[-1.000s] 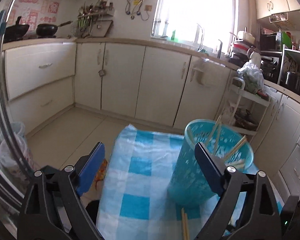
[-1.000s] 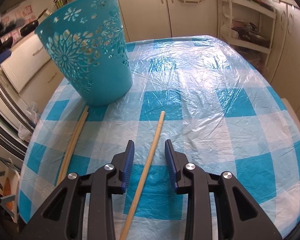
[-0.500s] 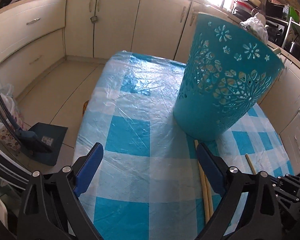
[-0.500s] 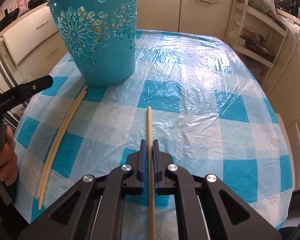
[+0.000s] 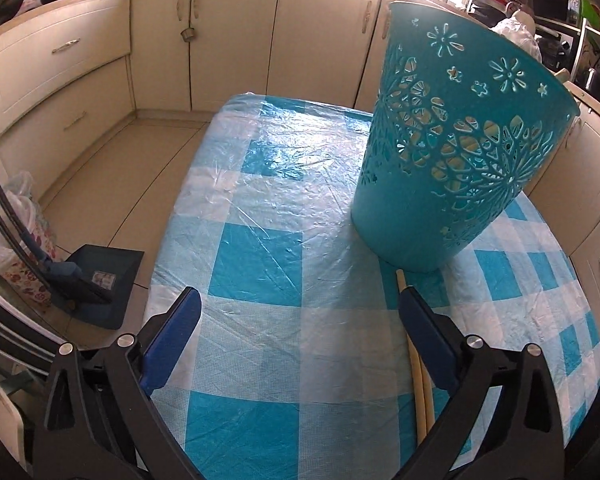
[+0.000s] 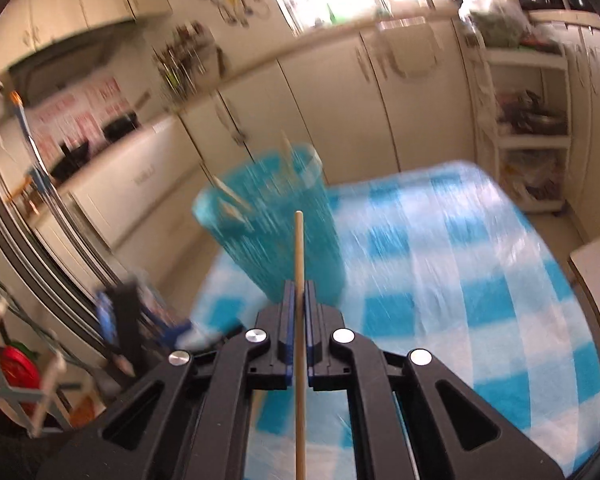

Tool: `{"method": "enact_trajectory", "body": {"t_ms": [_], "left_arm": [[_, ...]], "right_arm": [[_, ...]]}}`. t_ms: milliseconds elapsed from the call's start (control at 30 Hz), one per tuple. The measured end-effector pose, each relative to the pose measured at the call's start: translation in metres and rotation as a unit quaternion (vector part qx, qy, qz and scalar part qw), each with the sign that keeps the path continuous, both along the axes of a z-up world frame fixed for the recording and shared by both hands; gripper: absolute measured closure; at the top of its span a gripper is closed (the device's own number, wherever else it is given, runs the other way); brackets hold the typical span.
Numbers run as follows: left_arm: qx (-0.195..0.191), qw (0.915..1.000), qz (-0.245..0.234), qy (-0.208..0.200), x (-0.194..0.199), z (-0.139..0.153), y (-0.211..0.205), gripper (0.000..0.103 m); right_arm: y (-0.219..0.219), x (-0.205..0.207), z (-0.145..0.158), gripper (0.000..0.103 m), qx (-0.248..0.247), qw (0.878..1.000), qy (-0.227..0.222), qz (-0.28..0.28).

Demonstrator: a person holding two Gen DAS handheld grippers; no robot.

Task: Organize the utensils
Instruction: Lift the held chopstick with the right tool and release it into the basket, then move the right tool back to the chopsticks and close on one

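My right gripper (image 6: pixel 299 300) is shut on a wooden chopstick (image 6: pixel 299 248), lifted above the table; its tip points at the teal cut-out basket (image 6: pixel 276 232), which holds several chopsticks. The right wrist view is blurred by motion. In the left wrist view the basket (image 5: pixel 452 160) stands on the blue checked tablecloth (image 5: pixel 260 260). Two chopsticks (image 5: pixel 418 384) lie side by side on the cloth, from the basket's base towards me, partly behind my right finger. My left gripper (image 5: pixel 300 320) is open and empty, low over the table's near part.
Cream kitchen cabinets (image 5: pixel 228 36) run along the back. A dustpan (image 5: pixel 96 280) and a bag (image 5: pixel 16 232) sit on the floor left of the table. A white shelf rack (image 6: pixel 528 120) stands to the right of the table.
My right gripper closed on the single chopstick and lifted it off the cloth, swinging up towards the basket. My left gripper dropped low over the table and moved closer to the two lying chopsticks.
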State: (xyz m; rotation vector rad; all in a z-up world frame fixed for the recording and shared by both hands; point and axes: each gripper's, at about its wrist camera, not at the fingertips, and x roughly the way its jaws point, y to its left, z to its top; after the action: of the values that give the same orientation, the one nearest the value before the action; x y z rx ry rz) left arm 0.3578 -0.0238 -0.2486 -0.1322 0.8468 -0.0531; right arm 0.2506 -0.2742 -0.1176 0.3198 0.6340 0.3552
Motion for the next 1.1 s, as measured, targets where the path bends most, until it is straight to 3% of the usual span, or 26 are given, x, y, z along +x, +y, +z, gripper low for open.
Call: {"method": "enact_trajectory", "body": {"t_ms": [200, 367, 667, 933, 1100], "left_arm": [[0.0, 1.0, 0.001, -0.004, 0.0, 0.001, -0.001, 0.008], [-0.007, 0.9999, 0.005, -0.009, -0.002, 0.002, 0.003, 0.008], [-0.013, 0.9998, 0.004, -0.012, -0.002, 0.003, 0.004, 0.008], [-0.018, 0.9997, 0.007, -0.013, -0.003, 0.003, 0.006, 0.008], [-0.035, 0.999, 0.023, -0.019, -0.004, 0.003, 0.014, 0.008]], "right_arm": [[0.021, 0.045, 0.061, 0.098, 0.051, 0.993, -0.103, -0.014], [0.038, 0.093, 0.069, 0.098, 0.056, 0.987, -0.14, -0.06], [0.055, 0.131, 0.039, 0.098, 0.007, 0.99, -0.118, -0.083], [0.064, 0.115, 0.023, 0.097, -0.023, 0.993, -0.099, -0.052], [0.061, 0.075, 0.034, 0.09, -0.027, 0.991, -0.123, -0.041]]}}
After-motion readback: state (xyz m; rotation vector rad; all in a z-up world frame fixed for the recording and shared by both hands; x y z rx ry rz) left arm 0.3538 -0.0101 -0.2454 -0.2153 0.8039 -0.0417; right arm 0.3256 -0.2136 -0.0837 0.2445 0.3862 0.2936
